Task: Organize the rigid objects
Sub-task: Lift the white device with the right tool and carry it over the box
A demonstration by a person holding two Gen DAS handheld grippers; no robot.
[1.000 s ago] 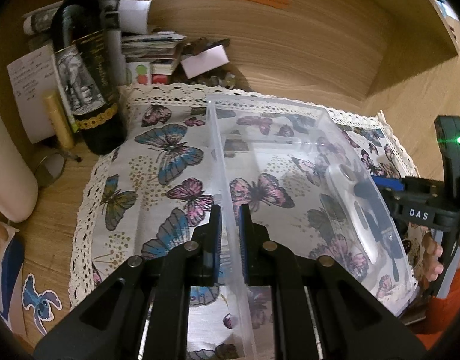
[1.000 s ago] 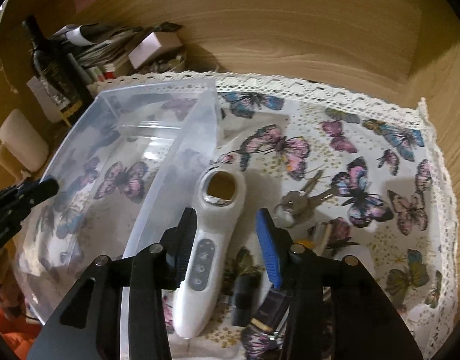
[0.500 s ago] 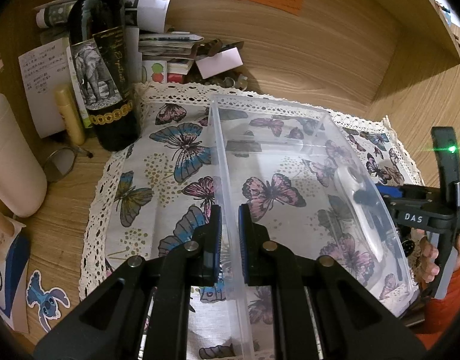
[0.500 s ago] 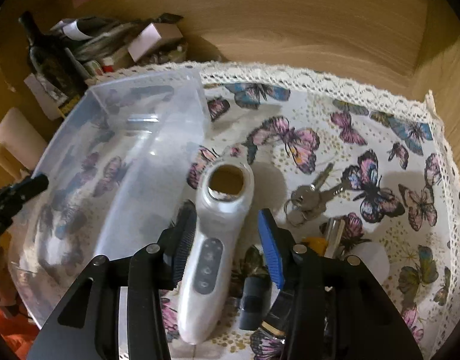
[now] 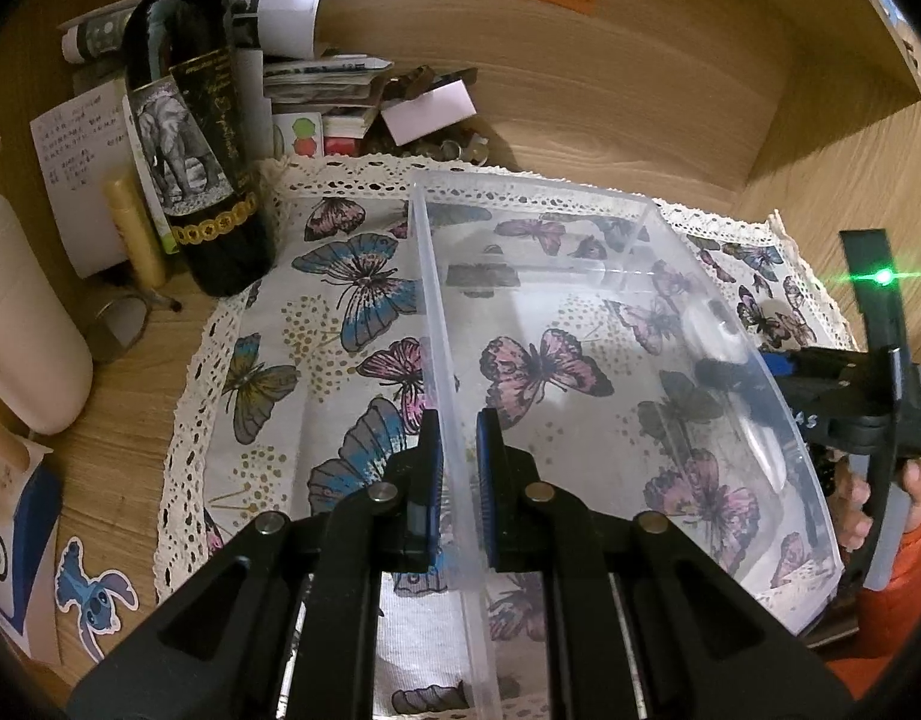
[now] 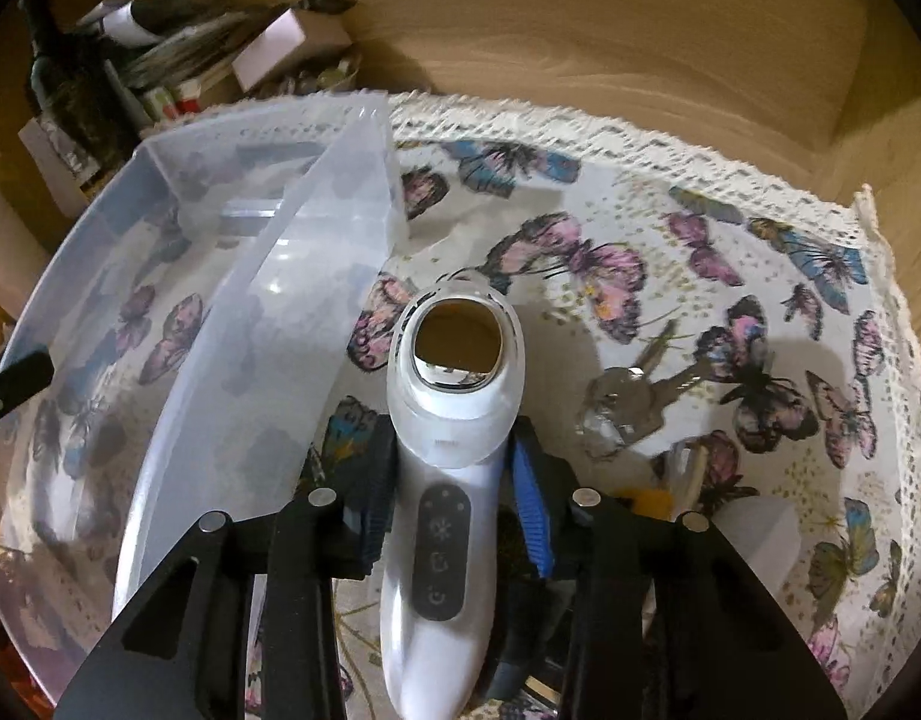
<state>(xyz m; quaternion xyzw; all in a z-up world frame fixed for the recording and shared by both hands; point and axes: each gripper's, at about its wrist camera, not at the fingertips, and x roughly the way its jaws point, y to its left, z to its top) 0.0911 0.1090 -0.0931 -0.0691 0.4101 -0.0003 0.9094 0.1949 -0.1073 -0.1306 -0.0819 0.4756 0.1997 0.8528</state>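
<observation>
A clear plastic bin (image 5: 580, 324) stands on the butterfly cloth (image 5: 316, 336). My left gripper (image 5: 457, 450) is shut on the bin's left wall near its front. In the right wrist view the bin (image 6: 178, 324) lies to the left. My right gripper (image 6: 451, 468) is shut on a white handheld device (image 6: 451, 420) with a round head and grey buttons, held just right of the bin's wall and above the cloth (image 6: 760, 300). A bunch of keys (image 6: 628, 402) lies on the cloth to the right. The right gripper also shows through the bin in the left wrist view (image 5: 760, 366).
A dark wine bottle (image 5: 196, 138) stands at the back left beside papers and books (image 5: 316, 78), a yellow tube (image 5: 133, 228) and a cream cylinder (image 5: 22, 324). Small dark and yellow items (image 6: 646, 498) and a white object (image 6: 760, 534) lie near my right gripper. Wooden walls enclose the back.
My right gripper has closed on the white device and lifted it off the cloth. The left gripper stays clamped on the bin wall, and the bin has shifted slightly.
</observation>
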